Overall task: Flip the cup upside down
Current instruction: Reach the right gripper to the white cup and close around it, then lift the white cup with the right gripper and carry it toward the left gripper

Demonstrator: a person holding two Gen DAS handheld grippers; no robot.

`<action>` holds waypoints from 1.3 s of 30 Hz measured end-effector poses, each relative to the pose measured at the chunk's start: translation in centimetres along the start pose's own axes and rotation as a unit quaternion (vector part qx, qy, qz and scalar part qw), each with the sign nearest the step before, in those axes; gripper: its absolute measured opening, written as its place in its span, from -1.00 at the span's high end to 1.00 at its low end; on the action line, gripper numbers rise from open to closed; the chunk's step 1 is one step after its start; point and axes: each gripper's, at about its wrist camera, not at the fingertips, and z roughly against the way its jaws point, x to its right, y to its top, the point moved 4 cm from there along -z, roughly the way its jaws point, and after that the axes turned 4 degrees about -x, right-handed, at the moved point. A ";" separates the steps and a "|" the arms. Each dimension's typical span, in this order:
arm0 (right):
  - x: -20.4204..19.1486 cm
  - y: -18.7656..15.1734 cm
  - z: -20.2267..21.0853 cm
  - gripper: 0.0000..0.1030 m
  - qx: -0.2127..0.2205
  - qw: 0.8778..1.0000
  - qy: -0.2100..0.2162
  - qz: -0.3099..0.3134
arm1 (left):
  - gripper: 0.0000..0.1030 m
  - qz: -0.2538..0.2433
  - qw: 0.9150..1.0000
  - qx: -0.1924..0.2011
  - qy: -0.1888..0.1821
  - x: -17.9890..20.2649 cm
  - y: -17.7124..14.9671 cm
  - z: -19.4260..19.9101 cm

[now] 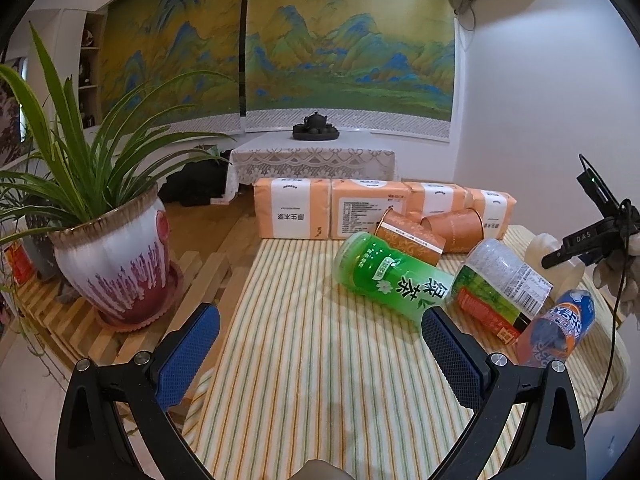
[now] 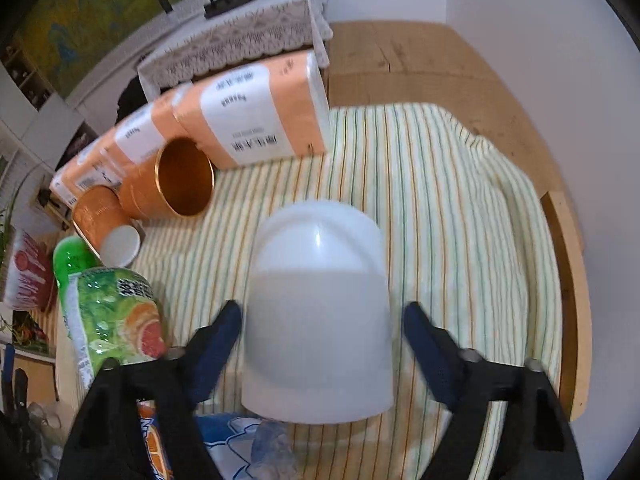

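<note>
The R gripper (image 2: 322, 320) is wide open w/ the white cup (image 2: 318, 312) between its fingers, not touching. The cup's bottom looks up, so the flip seems done. Next move: prob. just pull back w/o bumping it. The L gripper (image 1: 320, 340) is open too, holding nothing, over bare striped cloth (image 1: 304, 360) left of the cup. Past the cup lie orange tubes (image 2: 176, 184) & tissue packs (image 2: 256, 116), then a lace table (image 2: 248, 40) at the wall.

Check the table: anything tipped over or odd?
Yes. Three bottles lie on their sides: green, clear, orange. Two orange tubes are tipped beside the tissue packs. The white cup sits between open right tongs.
</note>
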 end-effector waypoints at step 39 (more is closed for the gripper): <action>-21.3 -13.8 6.6 -0.37 0.074 0.980 0.157 0.092 | -0.99 0.022 0.999 -0.003 0.027 -6.6 -3.9 5.3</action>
